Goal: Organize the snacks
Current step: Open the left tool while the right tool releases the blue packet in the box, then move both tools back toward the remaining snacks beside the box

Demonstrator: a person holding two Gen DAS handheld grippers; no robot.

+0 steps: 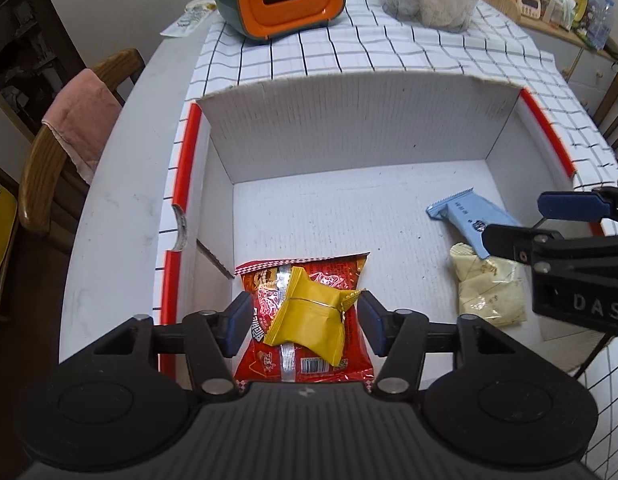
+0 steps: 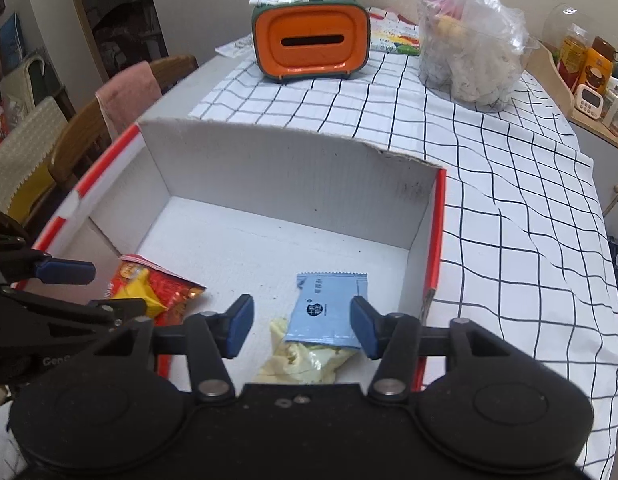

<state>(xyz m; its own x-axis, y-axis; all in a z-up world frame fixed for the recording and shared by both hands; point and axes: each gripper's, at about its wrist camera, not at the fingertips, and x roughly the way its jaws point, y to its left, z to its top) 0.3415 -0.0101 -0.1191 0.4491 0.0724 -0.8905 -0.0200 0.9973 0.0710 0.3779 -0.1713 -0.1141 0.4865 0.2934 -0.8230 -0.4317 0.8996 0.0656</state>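
A white cardboard box with red edges sits on the checked tablecloth. Inside it lie a red snack bag with a yellow packet on top, a light blue packet and a pale cream packet. My left gripper is open above the yellow packet, a finger on each side, not touching it. My right gripper is open over the blue packet, which overlaps the cream packet. The red bag and yellow packet also show in the right wrist view.
An orange and green tissue holder and a clear plastic bag of items stand on the tablecloth behind the box. Wooden chairs with a pink cloth stand left of the table. A shelf of jars is at the far right.
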